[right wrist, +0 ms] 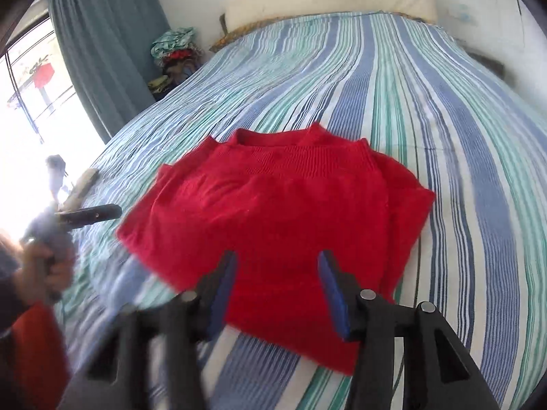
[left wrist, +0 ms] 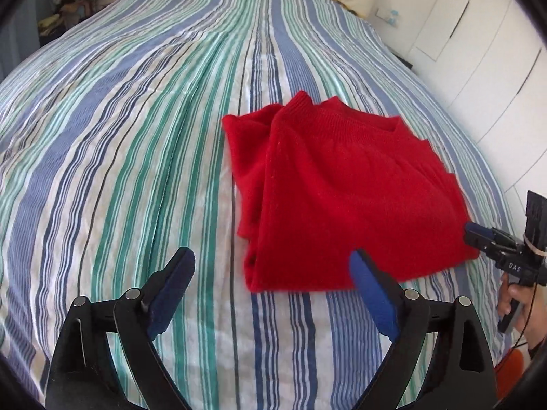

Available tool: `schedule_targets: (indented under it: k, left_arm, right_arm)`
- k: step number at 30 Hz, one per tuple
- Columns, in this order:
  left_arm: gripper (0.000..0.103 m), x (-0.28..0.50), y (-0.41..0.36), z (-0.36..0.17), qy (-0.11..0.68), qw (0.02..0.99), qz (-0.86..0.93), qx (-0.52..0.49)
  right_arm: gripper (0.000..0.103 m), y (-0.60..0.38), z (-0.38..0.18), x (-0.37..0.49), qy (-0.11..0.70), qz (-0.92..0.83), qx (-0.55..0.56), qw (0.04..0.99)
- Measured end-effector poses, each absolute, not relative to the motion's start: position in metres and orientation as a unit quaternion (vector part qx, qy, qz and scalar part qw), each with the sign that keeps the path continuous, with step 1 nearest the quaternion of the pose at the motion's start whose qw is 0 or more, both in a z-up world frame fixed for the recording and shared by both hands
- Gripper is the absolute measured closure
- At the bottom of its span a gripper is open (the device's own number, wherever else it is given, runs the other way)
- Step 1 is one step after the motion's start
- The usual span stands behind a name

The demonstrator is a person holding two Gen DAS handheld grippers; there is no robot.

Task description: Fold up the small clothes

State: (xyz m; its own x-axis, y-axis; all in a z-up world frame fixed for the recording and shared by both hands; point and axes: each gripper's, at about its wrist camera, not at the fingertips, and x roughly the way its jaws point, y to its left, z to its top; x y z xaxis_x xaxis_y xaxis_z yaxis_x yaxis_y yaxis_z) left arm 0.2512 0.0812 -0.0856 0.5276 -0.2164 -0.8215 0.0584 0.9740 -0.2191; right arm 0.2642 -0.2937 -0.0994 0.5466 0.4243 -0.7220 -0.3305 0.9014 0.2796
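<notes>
A red knitted sweater (left wrist: 342, 191) lies folded into a rough rectangle on the striped bed cover (left wrist: 136, 136), ribbed neck at the far side. It also shows in the right wrist view (right wrist: 273, 212). My left gripper (left wrist: 273, 263) is open and empty, just in front of the sweater's near left corner. My right gripper (right wrist: 277, 266) is open and empty, its fingertips over the sweater's near edge. In the left wrist view the right gripper (left wrist: 478, 235) is by the sweater's right corner. In the right wrist view the left gripper (right wrist: 109, 210) is at the sweater's left side.
The bed fills both views. A cream pillow (right wrist: 328, 0) lies at the head. A pile of clothes (right wrist: 176, 51) stands by the grey curtain (right wrist: 102, 44) and window at the far left. White cupboard doors (left wrist: 478, 51) run along the bed's right side.
</notes>
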Motion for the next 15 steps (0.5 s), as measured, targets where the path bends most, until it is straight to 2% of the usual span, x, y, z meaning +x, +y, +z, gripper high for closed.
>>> schedule_targets:
  k: [3,6,11,14,15]
  left_arm:
    - [0.01,0.227,0.096,-0.094,0.484,0.872,-0.048,-0.057]
    - [0.01,0.207,0.125,-0.1,0.48,0.875,-0.023,-0.059]
    - [0.01,0.197,0.152,-0.124,0.482,0.872,0.014,-0.083]
    - [0.01,0.186,0.159,-0.142,0.477,0.872,0.017,-0.105]
    - [0.01,0.182,0.159,-0.145,0.469,0.877,0.015,-0.102]
  right_arm:
    - [0.058,-0.296,-0.147,0.262,0.498,0.164,0.021,0.851]
    - [0.061,-0.317,-0.144,0.241,0.477,0.152,0.046,0.864]
    - [0.049,-0.338,-0.115,0.227,0.462,0.131,0.064,0.875]
    - [0.039,-0.358,-0.103,0.24,0.452,0.119,0.111,0.877]
    - [0.039,-0.363,-0.102,0.248,0.45,0.116,0.131,0.876]
